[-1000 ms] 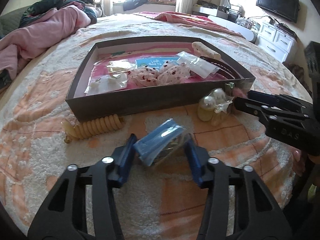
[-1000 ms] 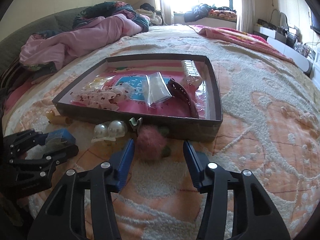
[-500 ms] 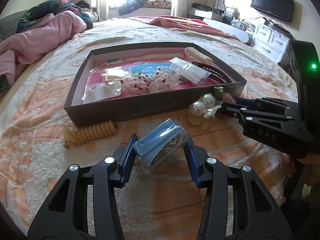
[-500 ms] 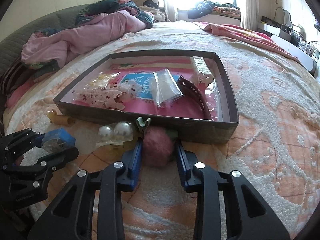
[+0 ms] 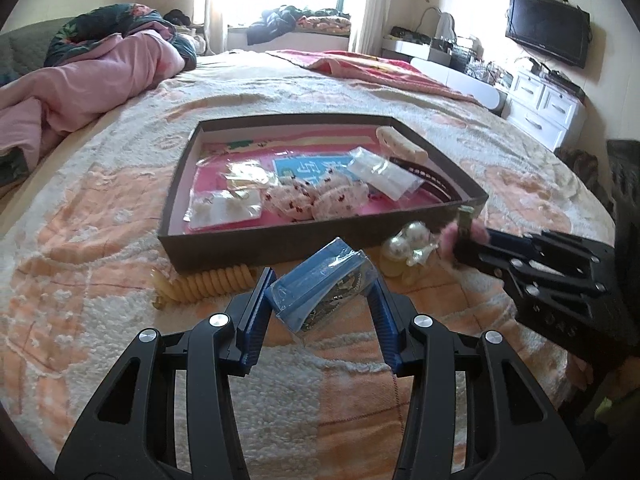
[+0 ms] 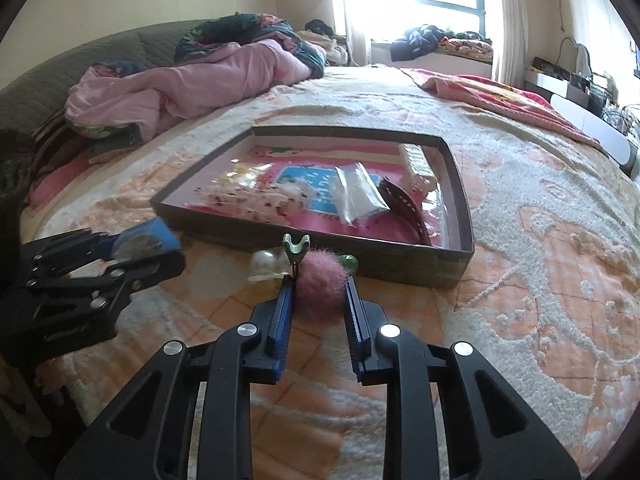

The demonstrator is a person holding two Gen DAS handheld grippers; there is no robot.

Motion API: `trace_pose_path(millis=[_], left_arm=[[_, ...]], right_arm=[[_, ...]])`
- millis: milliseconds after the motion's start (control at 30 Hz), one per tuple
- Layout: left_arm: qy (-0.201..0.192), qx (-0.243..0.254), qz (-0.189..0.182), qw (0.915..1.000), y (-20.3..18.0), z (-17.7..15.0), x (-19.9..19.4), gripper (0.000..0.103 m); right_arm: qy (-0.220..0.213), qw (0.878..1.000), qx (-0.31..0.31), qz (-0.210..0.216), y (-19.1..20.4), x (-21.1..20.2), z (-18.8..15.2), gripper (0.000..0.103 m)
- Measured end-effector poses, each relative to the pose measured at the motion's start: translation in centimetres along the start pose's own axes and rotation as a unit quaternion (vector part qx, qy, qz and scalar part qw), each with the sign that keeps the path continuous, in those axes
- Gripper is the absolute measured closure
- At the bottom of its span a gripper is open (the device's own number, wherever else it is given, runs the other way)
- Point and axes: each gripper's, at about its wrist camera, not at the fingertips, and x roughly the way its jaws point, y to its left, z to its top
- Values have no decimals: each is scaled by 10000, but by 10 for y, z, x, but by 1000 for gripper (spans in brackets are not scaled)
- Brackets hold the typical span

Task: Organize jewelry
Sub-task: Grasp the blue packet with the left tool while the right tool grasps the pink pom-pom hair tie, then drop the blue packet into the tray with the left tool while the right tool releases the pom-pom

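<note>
Since a second ago my right tool has closed on the pink pompom hair clip and lifted it just before the tray. Left tool pinches the blue packet. Pompom is soft; better gripping the metal clip.

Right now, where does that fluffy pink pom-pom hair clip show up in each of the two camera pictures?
Left wrist view: the pink pom-pom clip is at right of centre, pinched at the tip of the right gripper, beside the pearl clip.
Right wrist view: the pom-pom clip is at centre, between the gripper's fingers.
Shared landmark: the dark tray, whose front wall is just behind the clip in both.
</note>
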Motion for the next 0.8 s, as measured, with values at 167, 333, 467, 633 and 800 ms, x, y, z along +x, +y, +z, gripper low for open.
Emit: trace_pose_path(millis=[167, 333, 467, 633, 800], left_arm=[[-93, -122, 73, 9999, 9, 5, -4, 65], [-191, -210, 152, 9995, 20, 11, -8, 65], [-244, -298, 211, 9990, 30, 19, -8, 65], [-288, -338, 268, 9987, 42, 33, -7, 65], [-289, -344, 339, 9984, 48, 49, 2, 65]], right_arm=[[-122, 9997, -146, 150, 13, -9, 6, 80], [-245, 9991, -249, 237, 22, -13, 16, 80], [-284, 9988, -286, 280, 26, -13, 22, 80], [-341, 9985, -286, 314, 28, -10, 31, 80], [-381, 9984, -281, 296, 26, -1, 41, 80]])
